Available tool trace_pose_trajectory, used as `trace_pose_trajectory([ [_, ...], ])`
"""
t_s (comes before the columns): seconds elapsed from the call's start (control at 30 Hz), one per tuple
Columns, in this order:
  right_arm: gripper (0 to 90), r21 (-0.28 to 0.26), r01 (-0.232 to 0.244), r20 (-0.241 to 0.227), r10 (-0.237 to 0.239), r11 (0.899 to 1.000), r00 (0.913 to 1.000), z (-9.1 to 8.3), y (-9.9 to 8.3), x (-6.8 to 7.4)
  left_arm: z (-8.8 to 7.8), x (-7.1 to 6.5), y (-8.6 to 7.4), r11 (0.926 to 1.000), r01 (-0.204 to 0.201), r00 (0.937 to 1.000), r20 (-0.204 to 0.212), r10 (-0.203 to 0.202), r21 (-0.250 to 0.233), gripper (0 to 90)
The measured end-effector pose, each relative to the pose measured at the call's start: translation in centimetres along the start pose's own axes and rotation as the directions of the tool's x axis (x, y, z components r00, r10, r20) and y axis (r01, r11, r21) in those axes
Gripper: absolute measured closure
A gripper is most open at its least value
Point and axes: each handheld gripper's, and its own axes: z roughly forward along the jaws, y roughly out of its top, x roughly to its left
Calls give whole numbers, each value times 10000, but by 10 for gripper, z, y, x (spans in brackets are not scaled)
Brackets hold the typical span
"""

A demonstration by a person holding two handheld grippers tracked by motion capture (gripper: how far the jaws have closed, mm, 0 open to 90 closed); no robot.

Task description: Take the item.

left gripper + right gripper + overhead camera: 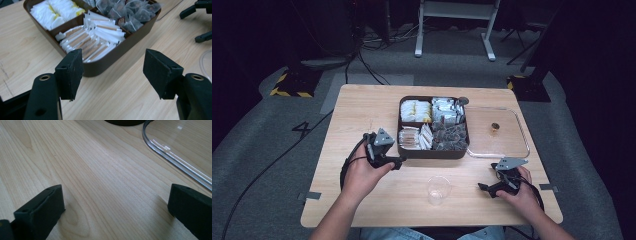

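A dark brown box [402, 150] with four compartments sits mid-table, holding white sachets, paper sticks and dark tea bags. In the left gripper view the paper sticks [95, 37] lie in the nearest compartment of the box [107, 62]. My left gripper [399, 161] is open beside the box's front left corner, jaws apart with nothing between them [112, 72]. My right gripper [484, 189] rests open on the wood at the front right, and its jaws [112, 207] span bare table. A clear plastic cup [438, 189] stands between the two grippers.
A clear lid [517, 145] with a small brown knob [495, 127] lies flat right of the box; its rim [175, 160] shows just ahead of the right gripper. The other gripper [200, 20] shows at the upper right of the left gripper view.
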Motion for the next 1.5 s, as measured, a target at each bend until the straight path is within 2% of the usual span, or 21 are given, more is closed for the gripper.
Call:
trace_pose_trajectory([
  [0.03, 7, -5, 25, -31, -25, 10000, 10000, 0, 0, 0, 1, 1, 3, 10000, 2, 10000, 92, -2, -33, 332],
  [0.13, 7, -9, 251, -271, -251, 9997, 9993, -1, -1, -3, 2, 3, 10, 9993, -315, 9994, 141, 318, -205, 311],
  [0.27, 9, 3, 422, -418, -422, 9991, 9982, -2, -2, -4, 5, 6, 19, 9993, -335, 9993, 166, 337, -171, 312],
  [0.33, 11, -9, 414, -420, -414, 9991, 9983, -3, -2, -4, 5, 7, 21, 9993, -328, 9992, 216, 332, -192, 315],
  [0.37, 11, -10, 410, -412, -410, 9992, 9983, -3, -2, -4, 7, 9, 25, 9995, -163, 9994, 317, 171, -270, 316],
  [0.5, 12, -12, 399, -407, -399, 9992, 9984, -3, -2, -4, 11, 12, 32, 9994, -32, 9995, 298, 42, -343, 322],
  [0.53, 12, -13, 392, -401, -392, 9992, 9984, -3, -2, -4, 15, 15, 37, 9990, 102, 9995, 290, -89, -447, 324],
  [0.7, 13, -16, 365, -377, -366, 9993, 9986, -3, -2, -3, 24, 21, 49, 9984, 42, 9999, 130, -35, -570, 327],
  [0.77, 13, -17, 363, -377, -364, 9993, 9986, -3, -2, -4, 33, 24, 57, 9985, 10, 9998, 178, 0, -549, 331],
  [0.87, 13, -20, 365, -376, -365, 9993, 9986, -3, -2, -4, 44, 27, 63, 9984, -209, 9998, 3, 209, -530, 326],
  [0.97, 13, -22, 363, -375, -363, 9993, 9986, -3, -2, -4, 53, 30, 67, 9984, -319, 9995, 8, 319, -472, 326],
  [1.03, 13, -22, 365, -375, -365, 9993, 9986, -3, -2, -4, 66, 34, 74, 9983, -370, 9993, -16, 369, -442, 326],
  [1.1, 13, -22, 365, -374, -366, 9993, 9986, -3, -2, -4, 71, 35, 76, 9984, -314, 9995, -19, 314, -468, 326],
  [1.13, 13, -21, 365, -374, -366, 9993, 9986, -3, -2, -4, 80, 39, 80, 9989, -195, 9998, 7, 196, -418, 326],
  [1.23, 13, -24, 362, -373, -363, 9993, 9986, -2, -2, -4, 91, 45, 84, 9993, -30, 9999, -156, 24, -375, 327],
  [1.33, 14, -27, 371, -363, -371, 9993, 9987, -2, -2, -4, 103, 55, 88, 9987, 312, 9995, -84, -316, -411, 334],
  [1.5, 14, -26, 361, -363, -362, 9993, 9987, -2, -2, -4, 119, 68, 95, 9992, 368, 9993, -94, -370, -169, 344],
])
